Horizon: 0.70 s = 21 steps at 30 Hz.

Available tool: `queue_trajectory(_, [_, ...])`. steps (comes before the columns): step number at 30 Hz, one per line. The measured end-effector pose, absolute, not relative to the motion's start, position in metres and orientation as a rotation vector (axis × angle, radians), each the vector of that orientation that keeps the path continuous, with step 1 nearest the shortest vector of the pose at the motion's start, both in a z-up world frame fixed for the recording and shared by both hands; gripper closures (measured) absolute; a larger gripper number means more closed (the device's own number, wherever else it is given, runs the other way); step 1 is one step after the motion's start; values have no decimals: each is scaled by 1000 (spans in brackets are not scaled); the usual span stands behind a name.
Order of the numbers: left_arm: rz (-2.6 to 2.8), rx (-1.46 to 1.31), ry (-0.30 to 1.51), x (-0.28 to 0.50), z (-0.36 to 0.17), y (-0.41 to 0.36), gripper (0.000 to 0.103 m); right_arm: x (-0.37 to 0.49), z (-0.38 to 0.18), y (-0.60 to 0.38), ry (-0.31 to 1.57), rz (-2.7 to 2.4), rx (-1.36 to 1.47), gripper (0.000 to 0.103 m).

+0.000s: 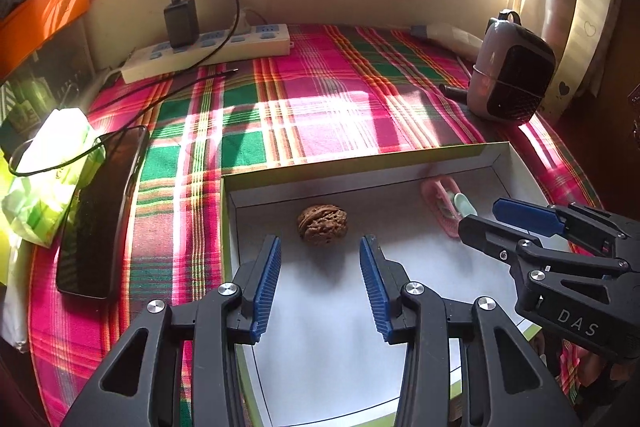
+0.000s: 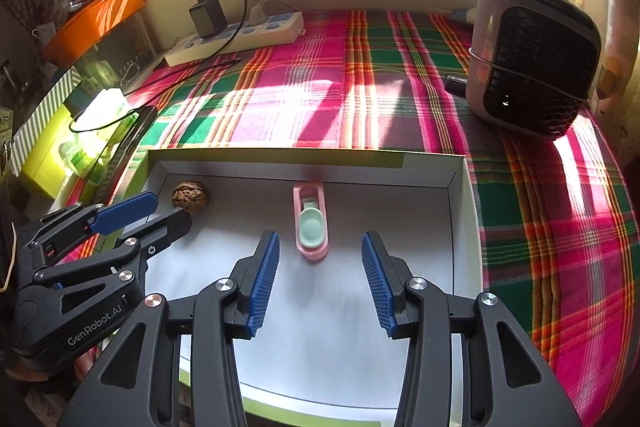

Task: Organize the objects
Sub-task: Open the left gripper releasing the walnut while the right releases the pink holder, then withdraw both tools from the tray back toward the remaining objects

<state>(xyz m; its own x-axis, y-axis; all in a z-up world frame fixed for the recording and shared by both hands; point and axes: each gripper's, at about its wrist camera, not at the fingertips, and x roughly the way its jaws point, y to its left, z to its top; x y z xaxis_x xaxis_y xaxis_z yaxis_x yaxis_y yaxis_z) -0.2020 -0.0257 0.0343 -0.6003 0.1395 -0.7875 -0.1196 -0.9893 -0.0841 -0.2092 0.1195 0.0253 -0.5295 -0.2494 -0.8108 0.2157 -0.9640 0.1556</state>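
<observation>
- Left wrist view: the left tongs [image 1: 320,259] fill the lower middle of the frame, blue pads spread wide with nothing between them
- Just above their tips a brown walnut [image 1: 322,225] lies on the white floor of a shallow cardboard box [image 1: 360,169], apart from both pads
- At the right edge the right tongs [image 1: 486,219] reach in, tips beside a pink clip [image 1: 440,205] with a pale green piece on it
- Right wrist view: the right tongs [image 2: 320,259] stand open and empty at lower middle; the pink clip [image 2: 310,227] lies in the box between and just beyond their tips, untouched
- The walnut [image 2: 191,197] sits in the box's upper left corner, by the left tongs [image 2: 160,211]
- The box rests on a desk under a plaid cloth [image 2: 380,75]; a power strip [image 2: 240,39] lies at upper left, a small heater [image 2: 532,55] at upper right, a dark phone [image 1: 100,211] at the left
</observation>
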Motion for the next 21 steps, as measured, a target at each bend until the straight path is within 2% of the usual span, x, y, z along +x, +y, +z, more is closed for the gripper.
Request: queue_trajectory(21, [2799,-1191,-33,-119,55,-30,64,-133,44,131,-42,-2615,1212,58])
